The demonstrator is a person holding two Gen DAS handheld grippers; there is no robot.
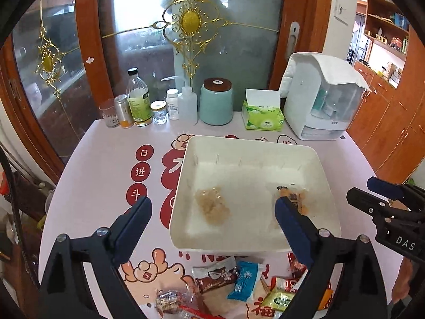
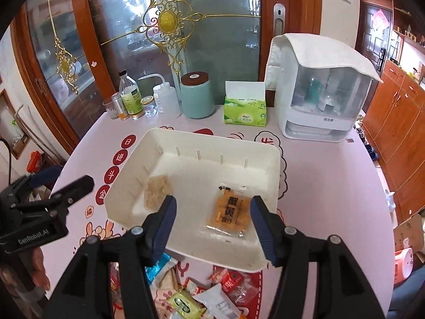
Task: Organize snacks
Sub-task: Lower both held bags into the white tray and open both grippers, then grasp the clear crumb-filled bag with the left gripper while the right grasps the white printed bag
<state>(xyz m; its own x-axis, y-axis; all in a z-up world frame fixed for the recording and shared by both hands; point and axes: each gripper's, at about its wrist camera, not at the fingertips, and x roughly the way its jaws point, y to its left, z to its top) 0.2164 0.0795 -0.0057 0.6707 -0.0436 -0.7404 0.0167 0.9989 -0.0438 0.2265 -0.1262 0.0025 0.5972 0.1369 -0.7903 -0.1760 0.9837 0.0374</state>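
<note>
A white tray [image 1: 239, 143] [image 2: 186, 135] sits mid-table. In it lie a pale snack in clear wrap [image 1: 212, 207] [image 2: 156, 190] and an orange packet [image 2: 229, 214] [image 1: 294, 199]. My left gripper [image 1: 212, 207] hangs open over the tray's near left part, nothing between its fingers. My right gripper [image 2: 212, 204] is open above the near right part; the orange packet lies flat below, with the pads off it. A pile of loose snack packets [image 1: 239, 281] [image 2: 199, 295] lies on the table in front of the tray. Each gripper shows at the other view's edge.
Along the table's back edge stand several bottles and jars [image 1: 138, 106], a teal canister [image 1: 215, 101] [image 2: 198, 95], a green tissue box [image 1: 263, 117] [image 2: 245, 111] and a white appliance [image 1: 321, 98] [image 2: 318, 90]. A glass door is behind; wooden cabinets [image 1: 385, 122] are to the right.
</note>
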